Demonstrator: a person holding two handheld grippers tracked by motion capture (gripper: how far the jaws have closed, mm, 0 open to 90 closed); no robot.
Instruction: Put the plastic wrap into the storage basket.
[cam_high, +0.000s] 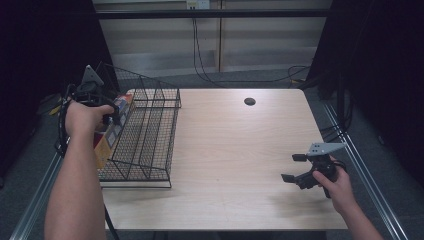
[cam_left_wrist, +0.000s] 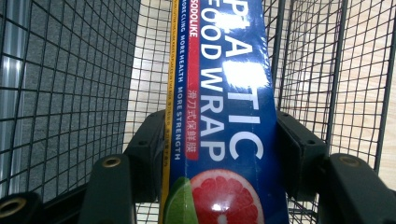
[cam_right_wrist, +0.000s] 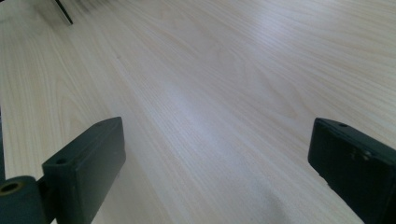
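Note:
A long blue box of plastic food wrap, printed with a grapefruit and a yellow edge, stands between the two black pads of my left gripper, which press on its sides. In the high view the left gripper holds this box at the left side of a black wire basket, and mesh shows all around the box. My right gripper hovers low over the table's front right. Its jaws stand wide apart in the right gripper view with bare wood between them.
The wire basket stands on the left part of the light wooden table. A round cable hole lies near the far edge. Cables hang behind the table, and metal rails run along both sides.

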